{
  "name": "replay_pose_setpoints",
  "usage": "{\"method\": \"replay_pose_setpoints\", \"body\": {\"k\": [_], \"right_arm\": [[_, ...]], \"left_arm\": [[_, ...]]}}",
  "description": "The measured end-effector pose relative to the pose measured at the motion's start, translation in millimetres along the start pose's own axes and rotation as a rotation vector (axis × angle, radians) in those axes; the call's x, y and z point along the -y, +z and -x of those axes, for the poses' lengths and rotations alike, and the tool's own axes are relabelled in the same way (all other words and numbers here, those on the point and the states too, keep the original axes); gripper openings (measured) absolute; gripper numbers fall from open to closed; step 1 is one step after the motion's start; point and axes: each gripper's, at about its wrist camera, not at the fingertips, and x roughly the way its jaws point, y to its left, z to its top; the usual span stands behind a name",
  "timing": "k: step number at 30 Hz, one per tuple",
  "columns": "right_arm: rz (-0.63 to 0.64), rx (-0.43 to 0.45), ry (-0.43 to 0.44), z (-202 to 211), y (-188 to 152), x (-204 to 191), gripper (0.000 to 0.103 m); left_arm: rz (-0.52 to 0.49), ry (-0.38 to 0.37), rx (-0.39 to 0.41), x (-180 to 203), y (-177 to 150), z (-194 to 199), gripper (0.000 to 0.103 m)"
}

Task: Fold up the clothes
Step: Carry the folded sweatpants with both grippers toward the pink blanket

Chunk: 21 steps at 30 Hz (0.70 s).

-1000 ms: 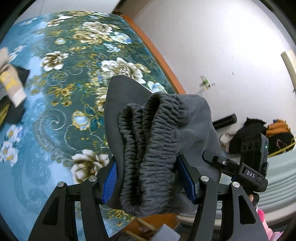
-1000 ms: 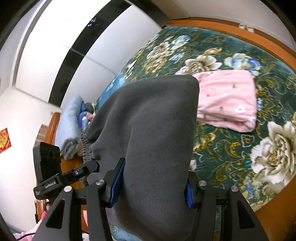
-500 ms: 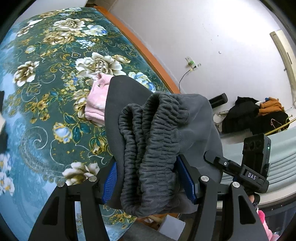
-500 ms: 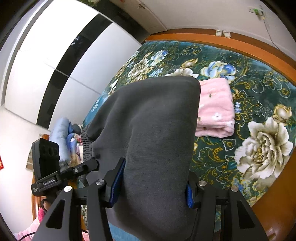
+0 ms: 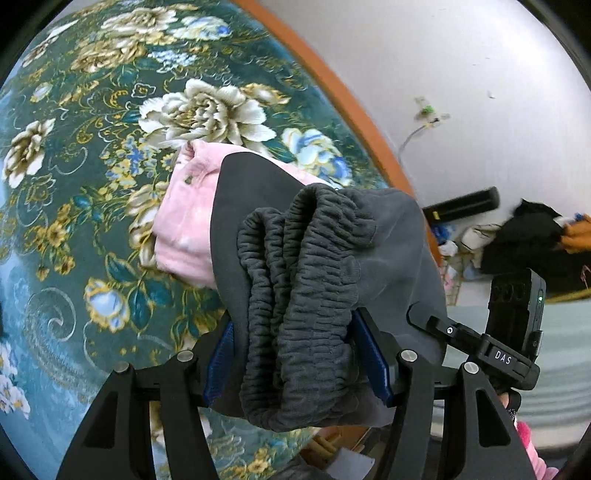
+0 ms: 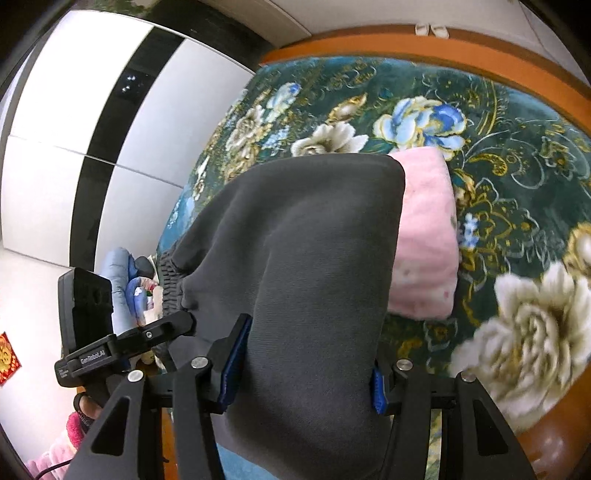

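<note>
1. Floral bedspread carries a folded pink garment near its far edge
2. Left gripper clamps the grey trousers at the waistband; right gripper clamps their other end
3. Folded trousers hang in the air between both grippers, pink garment straight ahead and below

We see bedspread, dark teal with big cream, gold and blue flowers, edged by orange wooden bed frame. Pale wall behind, with small fixture and cable (too blurred for us to name). Black cylinder lies on floor near dark heap with orange item. In right wrist view we note white wardrobe panels with black strips, red ornament on wall, pair of white slippers beyond frame.
</note>
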Motion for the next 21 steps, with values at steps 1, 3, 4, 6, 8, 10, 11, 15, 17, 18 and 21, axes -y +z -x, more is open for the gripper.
{"method": "replay_pose_setpoints", "body": {"k": [1, 3, 4, 6, 8, 10, 11, 15, 17, 18, 21], "right_arm": [[-0.005, -0.010, 0.003, -6.5, 10.5, 7.4, 0.057], [-0.012, -0.033, 0.012, -23.2, 35.8, 21.7, 0.057], [-0.008, -0.040, 0.014, -29.6, 46.2, 25.7, 0.057], [0.000, -0.054, 0.018, -41.9, 65.8, 32.6, 0.057], [0.011, -0.061, 0.019, -52.4, 80.7, 36.5, 0.057], [0.025, -0.066, 0.020, -64.3, 93.9, 41.3, 0.057], [0.027, -0.070, 0.020, -70.8, 99.5, 44.8, 0.057], [0.004, -0.093, 0.013, -94.6, 105.4, 63.2, 0.057], [-0.008, -0.104, 0.006, -105.0, 104.5, 72.5, 0.057], [-0.013, -0.110, 0.003, -110.2, 104.1, 77.1, 0.057], [-0.031, -0.127, -0.007, -125.9, 102.8, 91.0, 0.058]], "left_arm": [[0.012, 0.007, -0.002, -0.3, 9.2, -8.7, 0.063], [0.033, 0.015, -0.003, -1.8, 26.3, -22.6, 0.064], [0.043, 0.018, -0.003, -3.6, 35.6, -29.0, 0.063], [0.061, 0.020, -0.004, -8.8, 52.8, -40.8, 0.064], [0.073, 0.022, -0.005, -14.4, 66.3, -50.9, 0.064], [0.080, 0.028, -0.010, -19.6, 76.6, -61.2, 0.064], [0.084, 0.033, -0.016, -22.6, 80.7, -67.5, 0.064], [0.107, 0.067, -0.059, -37.9, 90.3, -99.7, 0.064], [0.116, 0.085, -0.080, -45.4, 93.8, -115.5, 0.064], [0.116, 0.093, -0.090, -49.0, 92.7, -122.8, 0.064], [0.129, 0.092, -0.104, -58.8, 89.1, -134.3, 0.066]]}}
